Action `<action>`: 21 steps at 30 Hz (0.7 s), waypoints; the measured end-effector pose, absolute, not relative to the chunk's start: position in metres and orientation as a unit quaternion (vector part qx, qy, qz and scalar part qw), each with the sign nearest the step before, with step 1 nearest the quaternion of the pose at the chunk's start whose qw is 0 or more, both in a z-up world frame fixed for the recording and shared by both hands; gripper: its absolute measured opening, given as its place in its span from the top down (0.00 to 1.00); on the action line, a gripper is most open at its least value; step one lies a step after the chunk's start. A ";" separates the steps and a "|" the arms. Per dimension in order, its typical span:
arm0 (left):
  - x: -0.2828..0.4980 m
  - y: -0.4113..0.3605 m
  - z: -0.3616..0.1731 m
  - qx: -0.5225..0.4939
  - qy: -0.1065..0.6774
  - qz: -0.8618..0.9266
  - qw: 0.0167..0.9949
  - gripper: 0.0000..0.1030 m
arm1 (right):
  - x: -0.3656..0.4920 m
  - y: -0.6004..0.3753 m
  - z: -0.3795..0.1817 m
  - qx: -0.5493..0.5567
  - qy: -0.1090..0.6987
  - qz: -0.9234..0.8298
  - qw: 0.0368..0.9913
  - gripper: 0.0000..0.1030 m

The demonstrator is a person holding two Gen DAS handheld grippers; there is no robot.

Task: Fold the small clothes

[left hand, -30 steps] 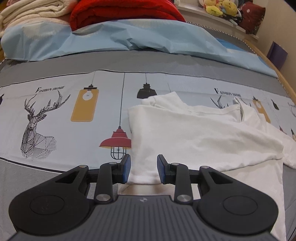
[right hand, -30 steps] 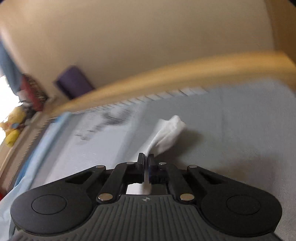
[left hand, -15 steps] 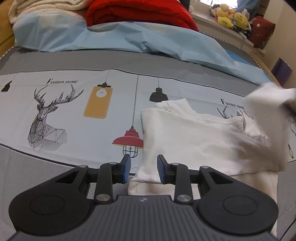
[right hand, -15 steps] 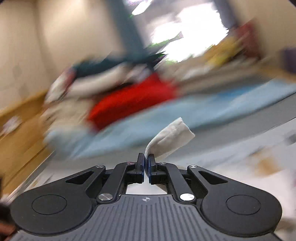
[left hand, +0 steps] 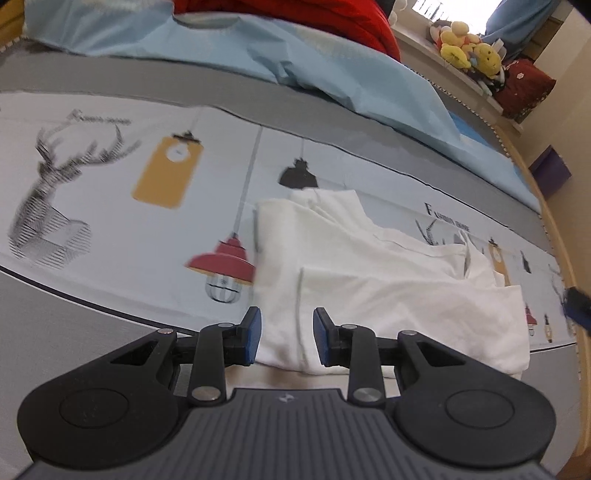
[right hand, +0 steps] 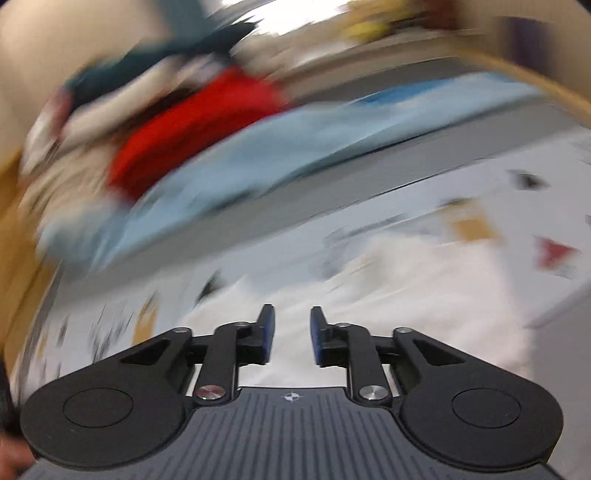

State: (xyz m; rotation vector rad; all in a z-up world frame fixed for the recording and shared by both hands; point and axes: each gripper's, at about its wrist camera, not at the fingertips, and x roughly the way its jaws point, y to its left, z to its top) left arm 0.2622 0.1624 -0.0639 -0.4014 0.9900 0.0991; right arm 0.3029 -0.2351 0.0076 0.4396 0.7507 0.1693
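Two black two-finger grippers work over a white cotton T-shirt (left hand: pixel 388 291) that lies partly folded on the near right part of a bed, on a pale printed bedsheet with deer and lamp drawings (left hand: pixel 110 206). The left gripper (left hand: pixel 287 341) hovers at the shirt's near left hem with its blue pads a narrow way apart; cloth shows between them, but the pads do not appear to press on it. The right gripper (right hand: pixel 288 334) sits over the shirt's white cloth (right hand: pixel 424 291) in a badly blurred view, its jaws opening, with nothing pinched between them that I can make out.

What could go wrong: the folded-over layer, a neat edge across the shirt's near half, looks loose, so a gripper brushing it on the way out may drag it askew. If the left gripper closes where it is, it may catch only the top layer near the hem, and the next fold would come out crooked. The shirt's far left corner is rumpled and could bunch.

Around it: a light blue quilt (left hand: pixel 295 55) and a red blanket (left hand: pixel 351 22) lie at the far side, well apart from the shirt, and yellow plush toys (left hand: pixel 469 51) sit on a ledge at the far right. The wooden bed rail (left hand: pixel 554 240) runs close on the right, leaving little room there.
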 end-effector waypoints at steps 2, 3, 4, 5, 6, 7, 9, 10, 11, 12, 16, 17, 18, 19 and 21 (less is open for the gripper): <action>0.266 0.158 -0.076 -0.196 0.481 0.053 0.853 0.69 | 0.304 -0.260 -0.001 0.222 0.359 0.021 0.906 0.76; 0.268 0.155 -0.080 -0.198 0.481 0.054 0.852 0.69 | 0.306 -0.269 -0.005 0.232 0.361 0.001 0.903 0.74; 0.269 0.153 -0.084 -0.200 0.480 0.052 0.852 0.69 | 0.309 -0.279 -0.008 0.249 0.362 -0.011 0.898 0.74; 0.272 0.150 -0.088 -0.201 0.484 0.051 0.850 0.69 | 0.313 -0.288 -0.011 0.263 0.362 -0.018 0.894 0.74; 0.275 0.147 -0.091 -0.201 0.486 0.050 0.849 0.69 | 0.314 -0.291 -0.014 0.267 0.361 -0.022 0.893 0.74; 0.278 0.144 -0.094 -0.202 0.487 0.048 0.848 0.69 | 0.316 -0.295 -0.015 0.266 0.357 -0.026 0.895 0.74; 0.284 0.138 -0.101 -0.202 0.494 0.045 0.845 0.69 | 0.319 -0.304 -0.013 0.263 0.348 -0.031 0.899 0.74; 0.287 0.135 -0.105 -0.197 0.501 0.046 0.842 0.69 | 0.317 -0.311 -0.013 0.266 0.346 -0.035 0.899 0.74; 0.290 0.131 -0.109 -0.188 0.507 0.048 0.840 0.69 | 0.321 -0.316 -0.014 0.271 0.344 -0.039 0.898 0.74; 0.293 0.126 -0.113 -0.175 0.512 0.051 0.839 0.69 | 0.322 -0.322 -0.016 0.276 0.342 -0.045 0.897 0.74; 0.298 0.115 -0.129 -0.142 0.533 0.056 0.832 0.74 | 0.324 -0.342 -0.024 0.302 0.353 -0.067 0.883 0.74; 0.299 0.113 -0.130 -0.136 0.532 0.051 0.834 0.91 | 0.326 -0.345 -0.027 0.308 0.356 -0.068 0.880 0.74; 0.298 0.112 -0.128 -0.129 0.528 0.048 0.838 0.97 | 0.326 -0.346 -0.029 0.311 0.359 -0.068 0.877 0.74; 0.297 0.112 -0.123 -0.124 0.518 0.047 0.845 0.97 | 0.325 -0.347 -0.028 0.312 0.361 -0.069 0.876 0.74; 0.293 0.118 -0.103 -0.125 0.480 0.060 0.866 0.98 | 0.324 -0.346 -0.028 0.313 0.362 -0.068 0.875 0.74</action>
